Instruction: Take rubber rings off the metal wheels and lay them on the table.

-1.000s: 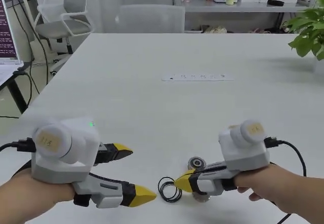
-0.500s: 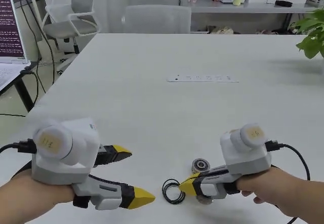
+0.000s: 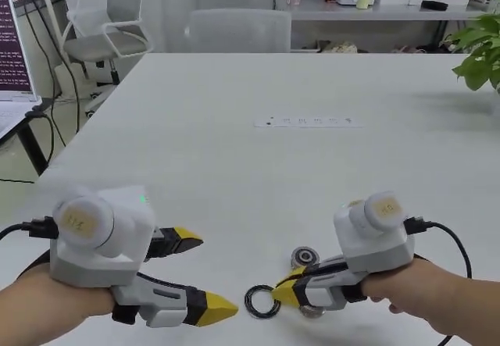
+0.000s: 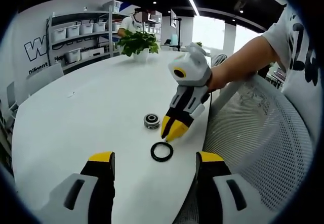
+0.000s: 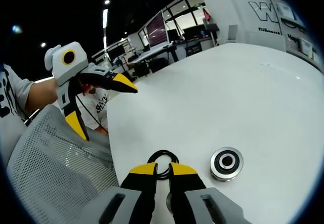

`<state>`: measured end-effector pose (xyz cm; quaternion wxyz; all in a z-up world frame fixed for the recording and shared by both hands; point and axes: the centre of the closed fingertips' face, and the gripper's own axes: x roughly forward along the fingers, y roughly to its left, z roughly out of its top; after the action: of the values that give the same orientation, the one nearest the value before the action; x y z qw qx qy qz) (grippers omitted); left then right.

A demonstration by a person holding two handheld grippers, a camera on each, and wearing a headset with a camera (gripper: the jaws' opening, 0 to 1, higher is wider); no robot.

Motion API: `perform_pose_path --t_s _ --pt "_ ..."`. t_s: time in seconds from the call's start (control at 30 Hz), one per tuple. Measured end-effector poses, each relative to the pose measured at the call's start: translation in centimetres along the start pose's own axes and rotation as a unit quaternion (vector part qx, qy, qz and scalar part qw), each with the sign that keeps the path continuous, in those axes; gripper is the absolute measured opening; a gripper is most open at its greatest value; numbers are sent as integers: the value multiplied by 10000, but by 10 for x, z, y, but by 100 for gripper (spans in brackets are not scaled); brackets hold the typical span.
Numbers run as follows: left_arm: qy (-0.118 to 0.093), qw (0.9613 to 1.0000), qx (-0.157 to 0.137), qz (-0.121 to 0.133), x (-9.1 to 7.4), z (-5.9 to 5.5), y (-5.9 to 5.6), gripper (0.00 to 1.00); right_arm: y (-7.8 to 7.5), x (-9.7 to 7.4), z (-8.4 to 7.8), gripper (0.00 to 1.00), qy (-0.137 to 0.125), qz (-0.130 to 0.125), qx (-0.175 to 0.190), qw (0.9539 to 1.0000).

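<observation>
Right claw [image 3: 285,294] slightly lower, nearly closed, tips at rubber ring [image 4: 153,152] edge

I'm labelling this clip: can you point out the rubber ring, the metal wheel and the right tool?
rubber ring [image 4: 154,152]: left gripper view, on its black band.
metal wheel [image 4: 151,120]: left gripper view, on its hub.
right tool [image 4: 169,133]: left gripper view, at its yellow tips.

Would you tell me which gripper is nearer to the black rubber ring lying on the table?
Right. The right gripper has its tips just beside the rubber ring, almost touching it; the left gripper is open, farther off on the ring's other side.
</observation>
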<state>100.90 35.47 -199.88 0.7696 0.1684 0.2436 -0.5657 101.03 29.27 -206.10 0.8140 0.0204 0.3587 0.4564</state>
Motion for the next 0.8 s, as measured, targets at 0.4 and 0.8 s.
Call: perform_pose_path --t_s 0.4,0.8 --pt "-21 10000 26 -68 3 8 -6 63 -2 -21 16 14 -290 -76 -56 9995" --pt "-80 9999 -45 -82 5 14 -11 64 -7 -58 24 26 -635 -308 -174 9974"
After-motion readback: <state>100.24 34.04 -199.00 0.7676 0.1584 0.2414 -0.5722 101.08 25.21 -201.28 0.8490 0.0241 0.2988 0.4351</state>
